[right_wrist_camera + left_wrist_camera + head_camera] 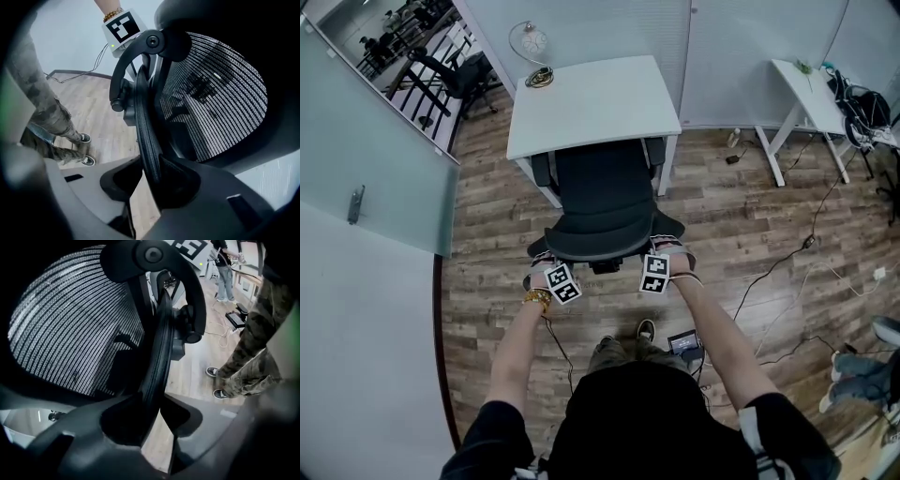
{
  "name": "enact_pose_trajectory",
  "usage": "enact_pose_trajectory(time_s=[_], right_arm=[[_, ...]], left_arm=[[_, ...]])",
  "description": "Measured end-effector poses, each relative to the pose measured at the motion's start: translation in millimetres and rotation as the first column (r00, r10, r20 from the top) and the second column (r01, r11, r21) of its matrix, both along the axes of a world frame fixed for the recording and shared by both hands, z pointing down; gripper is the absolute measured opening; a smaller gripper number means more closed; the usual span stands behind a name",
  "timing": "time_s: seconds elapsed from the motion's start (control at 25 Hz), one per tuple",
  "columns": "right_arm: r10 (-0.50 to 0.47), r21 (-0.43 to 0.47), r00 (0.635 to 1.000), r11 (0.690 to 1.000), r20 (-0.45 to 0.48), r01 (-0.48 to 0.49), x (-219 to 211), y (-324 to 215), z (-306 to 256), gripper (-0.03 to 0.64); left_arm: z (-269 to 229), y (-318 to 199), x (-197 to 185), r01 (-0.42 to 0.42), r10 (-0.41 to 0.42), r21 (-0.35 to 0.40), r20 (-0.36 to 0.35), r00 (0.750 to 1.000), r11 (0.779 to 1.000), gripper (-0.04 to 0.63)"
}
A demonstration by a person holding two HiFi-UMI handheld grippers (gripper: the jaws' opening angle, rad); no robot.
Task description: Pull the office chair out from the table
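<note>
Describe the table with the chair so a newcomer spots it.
Two white tables stand along the pale back partition. It is the wider table, mid-picture, with the black office chair at its front edge; the narrower table, rightward, has none.

light was bright, even | head view was sharp, edges bowed | gripper views had dark corners, chair (pixel 157 348) blurred close up

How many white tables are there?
2: the table with the office chair at it, and a side table at far right. Others may be hidden beyond the glass.
</note>
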State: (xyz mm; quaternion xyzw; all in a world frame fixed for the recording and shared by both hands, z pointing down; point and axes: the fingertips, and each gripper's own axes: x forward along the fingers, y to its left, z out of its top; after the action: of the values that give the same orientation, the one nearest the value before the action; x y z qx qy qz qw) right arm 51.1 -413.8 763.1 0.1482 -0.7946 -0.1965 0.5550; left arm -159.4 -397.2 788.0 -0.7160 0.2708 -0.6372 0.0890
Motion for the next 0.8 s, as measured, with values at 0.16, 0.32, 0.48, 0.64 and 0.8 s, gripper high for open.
enact_pose_trajectory(time_s=[0.16,0.32,0.48,0.64,0.8], right_arm=[[0.011,-0.007,1.0,1.0,-0.002,-0.011,2.6,8.6,1.0,0.101],[0.025,-0.015,1.0,1.0,-0.008,-0.025,3.6,17.0,1.6,0.103],[0.022,-0.009,1.0,1.0,-0.002,-0.022,-0.9,30.4,0.5,0.103],[0.022,-0.009,1.0,1.0,-0.004,-0.022,-6.1,44.4,2.4,0.103],[0.034,-0.013,0.999,0.999,-0.007,-0.034,-8.3,54.7,3.0,0.103]], left_arm=[[0.2,9.1,3.1,-0.004,0.004,0.006,0.0,1.0,1.0,0.137],[0.5,15.8,3.1,-0.015,0.015,0.013,0.001,1.0,1.0,0.137],[-0.1,27.2,-0.4,-0.024,0.024,0.022,0.002,1.0,0.999,0.137],[0.6,39.3,-5.5,-0.035,0.035,0.026,0.004,0.999,0.999,0.137],[1.9,49.4,-7.2,-0.05,0.05,0.036,0.003,0.999,0.998,0.137]])
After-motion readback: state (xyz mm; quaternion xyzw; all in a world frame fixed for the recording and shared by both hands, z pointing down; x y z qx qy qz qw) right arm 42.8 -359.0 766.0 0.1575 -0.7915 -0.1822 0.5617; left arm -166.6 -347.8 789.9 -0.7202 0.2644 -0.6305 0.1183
